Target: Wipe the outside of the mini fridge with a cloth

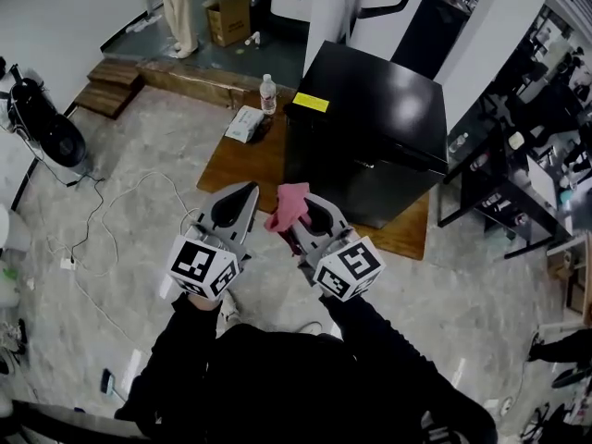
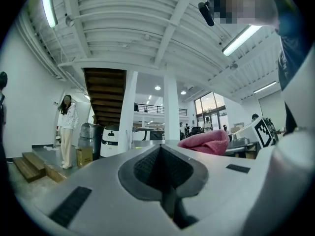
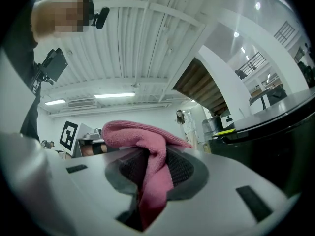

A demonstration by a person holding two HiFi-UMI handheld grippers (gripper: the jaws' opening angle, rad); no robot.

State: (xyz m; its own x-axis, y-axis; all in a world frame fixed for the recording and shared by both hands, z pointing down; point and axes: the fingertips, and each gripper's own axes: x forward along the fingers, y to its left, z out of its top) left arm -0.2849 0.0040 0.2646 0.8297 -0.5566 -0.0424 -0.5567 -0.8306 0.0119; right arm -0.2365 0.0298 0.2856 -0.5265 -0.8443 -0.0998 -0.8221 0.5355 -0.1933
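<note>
We held the left gripper (image 1: 248,189) with its jaws pressed together and nothing between them. Its dark ribbed pads (image 2: 145,168) met in a closed seam. Our right gripper (image 1: 303,213) was clamped on the crumpled pink terry cloth (image 1: 289,205). In the right gripper view the cloth (image 3: 155,181) sat pinched between the pads, its loose top bunched above the jaws and a strip hanging down through the gap.

We had both grippers raised side by side in front of us, tips tilted upward, with the cloth just beside the left gripper's tip in the head view.

The glossy black box-shaped mini fridge (image 1: 370,128) stood on a low brown wooden platform (image 1: 248,163) ahead of the grippers, and the cloth was not touching it. A yellow rectangular sticker (image 1: 311,103) lay at the fridge's top corner. A clear plastic water bottle (image 1: 268,93) stood upright on the platform just beside the fridge, and a flat white packet (image 1: 244,123) lay near the bottle.
</note>
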